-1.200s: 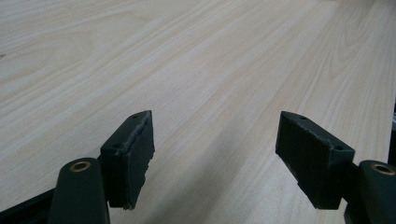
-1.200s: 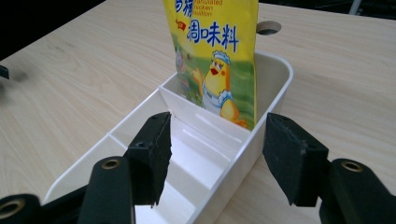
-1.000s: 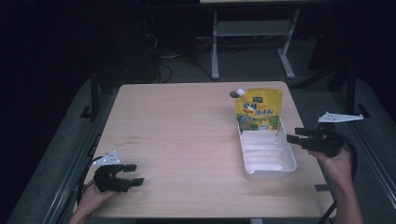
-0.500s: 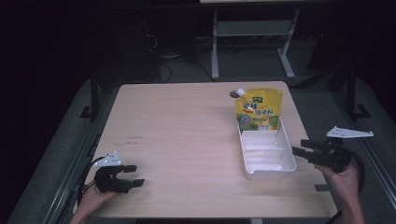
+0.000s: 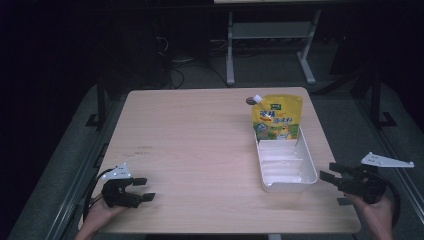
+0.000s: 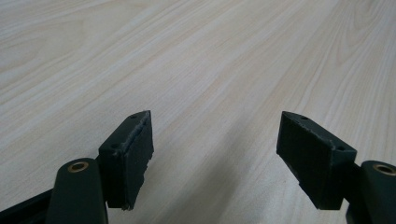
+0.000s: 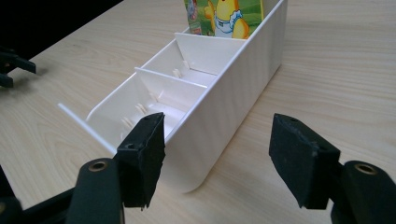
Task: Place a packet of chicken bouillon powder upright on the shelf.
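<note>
Right tool (image 5: 334, 175) beside lengthwise-away tray (image 5: 310, 170)

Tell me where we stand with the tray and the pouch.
Done: the yellow pouch already lies with its lower end in the white tray. In hand: the right gripper, its jaws just opening and empty, sits by the tray's near corner. Left gripper rests open on the table. Left: probably gripping the tray.
</note>
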Demonstrator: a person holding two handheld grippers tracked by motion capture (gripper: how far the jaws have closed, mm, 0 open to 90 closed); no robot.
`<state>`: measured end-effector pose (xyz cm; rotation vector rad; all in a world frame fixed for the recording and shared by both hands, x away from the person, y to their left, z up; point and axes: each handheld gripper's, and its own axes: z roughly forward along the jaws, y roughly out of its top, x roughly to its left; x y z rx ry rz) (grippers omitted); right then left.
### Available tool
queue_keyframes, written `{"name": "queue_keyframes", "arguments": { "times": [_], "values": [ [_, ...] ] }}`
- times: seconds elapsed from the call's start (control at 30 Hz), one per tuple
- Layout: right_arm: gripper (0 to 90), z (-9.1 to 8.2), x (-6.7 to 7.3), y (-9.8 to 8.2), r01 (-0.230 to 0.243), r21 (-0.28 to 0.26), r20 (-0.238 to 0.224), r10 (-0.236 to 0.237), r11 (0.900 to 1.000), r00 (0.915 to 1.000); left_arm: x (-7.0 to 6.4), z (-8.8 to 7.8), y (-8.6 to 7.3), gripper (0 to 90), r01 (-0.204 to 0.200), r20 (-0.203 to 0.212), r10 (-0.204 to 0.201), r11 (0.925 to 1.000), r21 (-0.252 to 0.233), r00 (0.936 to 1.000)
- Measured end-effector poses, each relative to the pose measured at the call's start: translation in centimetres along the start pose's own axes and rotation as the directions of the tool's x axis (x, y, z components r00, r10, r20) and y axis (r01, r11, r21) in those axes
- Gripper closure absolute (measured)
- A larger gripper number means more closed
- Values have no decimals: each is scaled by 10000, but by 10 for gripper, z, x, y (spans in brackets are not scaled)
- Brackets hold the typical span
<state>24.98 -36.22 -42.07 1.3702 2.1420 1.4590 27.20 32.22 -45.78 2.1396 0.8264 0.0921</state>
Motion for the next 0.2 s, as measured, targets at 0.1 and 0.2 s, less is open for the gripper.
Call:
{"name": "queue_keyframes", "arguments": {
  "times": [0.1, 0.2],
  "values": [
    [339, -9, 5, -6, 24, -239, 45, -23, 9997, 10000, 0, 1, 0, 263, 13, -7, -13, 10000, 19, 10000],
    [330, -16, 10, -9, 77, -460, 97, -73, 9989, 9999, -1, 1, 1, 261, -35, 2, 35, 10000, 32, 10000]
  ]
}}
